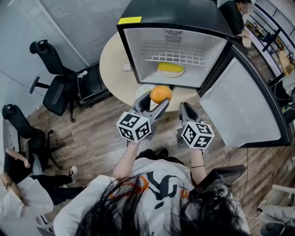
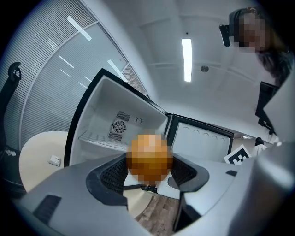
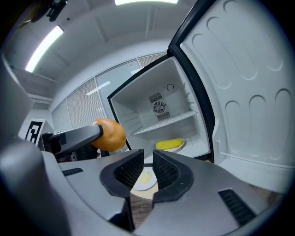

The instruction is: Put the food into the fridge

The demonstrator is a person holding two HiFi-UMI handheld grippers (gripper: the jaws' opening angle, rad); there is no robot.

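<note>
Left gripper has its jaws clamped on the orange, held just in front of the open fridge, not inside; right gripper sits beside it, jaws only a narrow gap apart, nothing between; small plate at the surface's near edge; yellow food on the fridge floor under the wire shelf.

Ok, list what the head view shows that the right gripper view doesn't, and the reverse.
Head view only: the office chairs and the operator's shirt. Right gripper view only: the ceiling light, and the right gripper with its jaws close together and nothing between them. Both: the left gripper holding the orange in front of the open fridge, with yellow food on its floor.
</note>
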